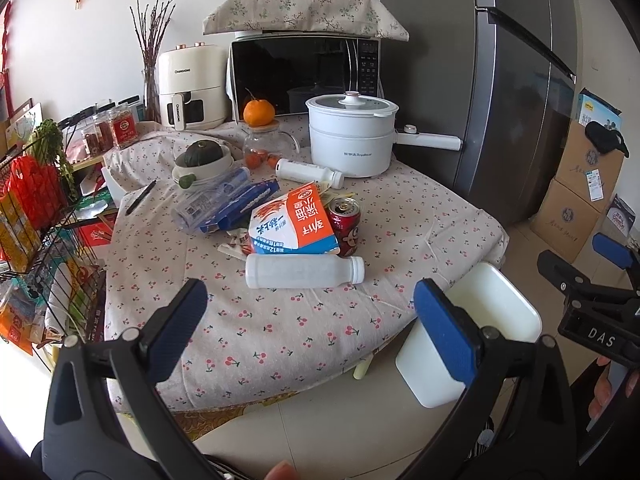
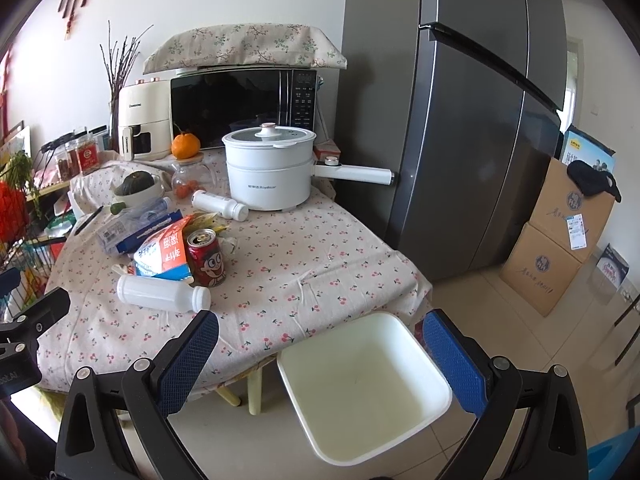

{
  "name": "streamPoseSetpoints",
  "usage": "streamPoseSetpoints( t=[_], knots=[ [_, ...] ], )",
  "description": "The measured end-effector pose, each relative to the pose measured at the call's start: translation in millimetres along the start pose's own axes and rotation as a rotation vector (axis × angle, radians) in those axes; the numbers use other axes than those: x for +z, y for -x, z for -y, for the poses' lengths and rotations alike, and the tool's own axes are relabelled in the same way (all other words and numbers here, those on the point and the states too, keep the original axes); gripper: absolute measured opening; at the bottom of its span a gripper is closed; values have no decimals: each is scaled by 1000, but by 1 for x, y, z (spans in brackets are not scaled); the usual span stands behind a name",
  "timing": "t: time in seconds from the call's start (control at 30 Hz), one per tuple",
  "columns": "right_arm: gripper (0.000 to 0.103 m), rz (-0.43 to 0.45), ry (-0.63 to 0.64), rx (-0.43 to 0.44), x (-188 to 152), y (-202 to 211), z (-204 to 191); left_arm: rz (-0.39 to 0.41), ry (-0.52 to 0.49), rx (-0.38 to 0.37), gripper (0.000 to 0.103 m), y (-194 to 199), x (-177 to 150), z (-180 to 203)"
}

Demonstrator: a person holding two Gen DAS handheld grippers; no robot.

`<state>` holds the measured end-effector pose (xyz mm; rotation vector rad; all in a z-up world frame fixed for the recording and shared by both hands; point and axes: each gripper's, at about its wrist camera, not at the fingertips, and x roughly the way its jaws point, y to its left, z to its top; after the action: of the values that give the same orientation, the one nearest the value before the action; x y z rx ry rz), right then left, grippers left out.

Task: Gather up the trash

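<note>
Hovering above the near edge of a table (image 1: pixel 400 208), the left gripper (image 1: pixel 308 304) had its blue-padded fingers (image 1: pixel 444 328) spread wide apart and held nothing. The right gripper (image 2: pixel 320 344) hung just beside the table's corner, its fingers (image 2: pixel 452 356) likewise wide apart and empty, directly over a white bin (image 2: pixel 360 384) that stood on the floor below the table edge.

Trash lay in a loose heap on the cherry-print cloth. Nearest the left gripper was a white bottle (image 1: pixel 304 271) on its side, cap pointing right. Just behind it, touching, sat a tilted blue, white and orange carton (image 1: pixel 294 226), and beside that, to the right, an upright red can (image 1: pixel 345 225) with its top opened. Further back and left lay a crushed clear bottle (image 1: pixel 208 200) and a blue wrapper (image 1: pixel 240 210). A second, smaller white bottle (image 1: pixel 310 173) lay on its side near a white pot (image 1: pixel 352 136) with a long handle.

Behind the pot stood a microwave (image 1: pixel 304 76) under a floral cover, with an orange (image 1: pixel 259 112) in front of it on a glass jar, and a grey fridge (image 1: pixel 516 80) at the right. Cardboard boxes (image 2: pixel 556 240) were stacked on the floor beside the fridge.
</note>
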<state>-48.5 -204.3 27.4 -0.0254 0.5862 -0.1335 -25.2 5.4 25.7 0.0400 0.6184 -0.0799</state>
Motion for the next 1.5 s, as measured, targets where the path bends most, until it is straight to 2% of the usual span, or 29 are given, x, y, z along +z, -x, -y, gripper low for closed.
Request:
streamPoseSetpoints(
  t=[0.67, 1.13, 1.3, 1.5],
  knots=[
    [103, -9, 2, -1, 0, 0, 1, 4, -1, 3, 103, 2, -2, -3],
    [103, -26, -8, -16, 4, -5, 3, -36, -27, 18, 103, -11, -2, -2],
    [103, -38, 8, -10, 17, -12, 5, -125, -59, -44, 103, -30, 5, -6],
    [103, -137, 56, 112, 33, -44, 0, -287, -33, -109, 103, -76, 15, -24]
  ],
)
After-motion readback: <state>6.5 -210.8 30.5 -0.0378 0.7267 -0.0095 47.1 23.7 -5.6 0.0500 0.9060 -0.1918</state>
